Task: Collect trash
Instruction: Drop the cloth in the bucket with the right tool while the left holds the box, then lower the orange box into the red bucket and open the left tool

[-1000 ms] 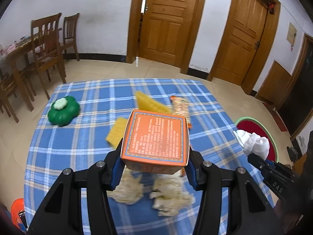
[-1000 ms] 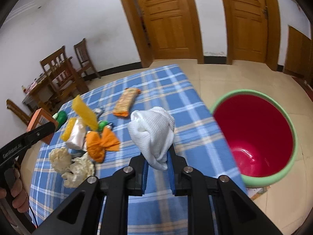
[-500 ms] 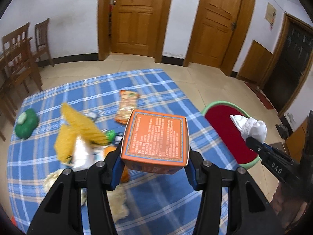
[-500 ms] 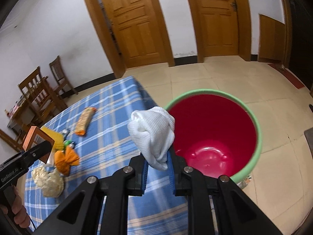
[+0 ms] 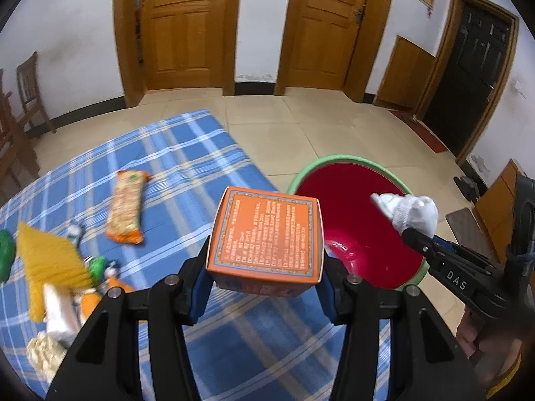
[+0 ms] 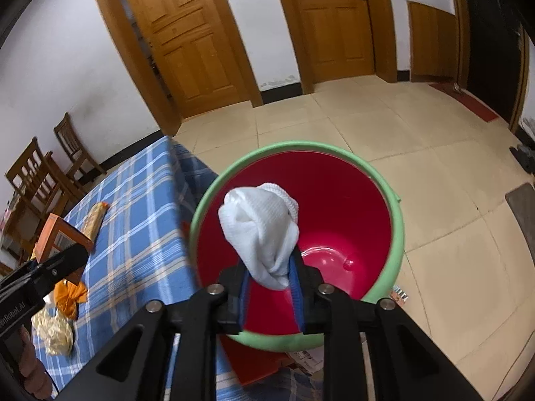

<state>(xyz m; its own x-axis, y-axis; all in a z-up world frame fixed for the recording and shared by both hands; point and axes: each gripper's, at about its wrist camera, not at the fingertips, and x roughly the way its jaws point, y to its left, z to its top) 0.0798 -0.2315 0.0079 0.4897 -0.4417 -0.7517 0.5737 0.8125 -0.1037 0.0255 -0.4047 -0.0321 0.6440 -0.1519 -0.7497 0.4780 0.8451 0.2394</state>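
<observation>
Right gripper [image 6: 269, 295]: fingers pinched on a crumpled white knitted cloth [image 6: 259, 230]; it now hangs over the mouth of the green-rimmed red plastic bin [image 6: 398, 234], where a second ago it was still over the worktop.
Left gripper [image 5: 264, 284]: fingers clamped on both sides of an orange printed cardboard box [image 5: 265, 239], held above the worktop edge.
Change, left view: the bin has swung from the far right to 2 o'clock of the box, just beyond it; the littered cloth has slid off to 9 o'clock.
Bin: looks empty inside, standing on the floor just beside the blue plaid-covered worktop [image 5: 174, 153].
Left behind: orange snack wrapper [image 5: 127, 207], yellow sponge-like piece [image 5: 46, 264], crumpled cream paper [image 6: 57, 332].
Meaning: both loads are at the drop; cloth looks ready to release first, box needs a little more travel toward the rim.
</observation>
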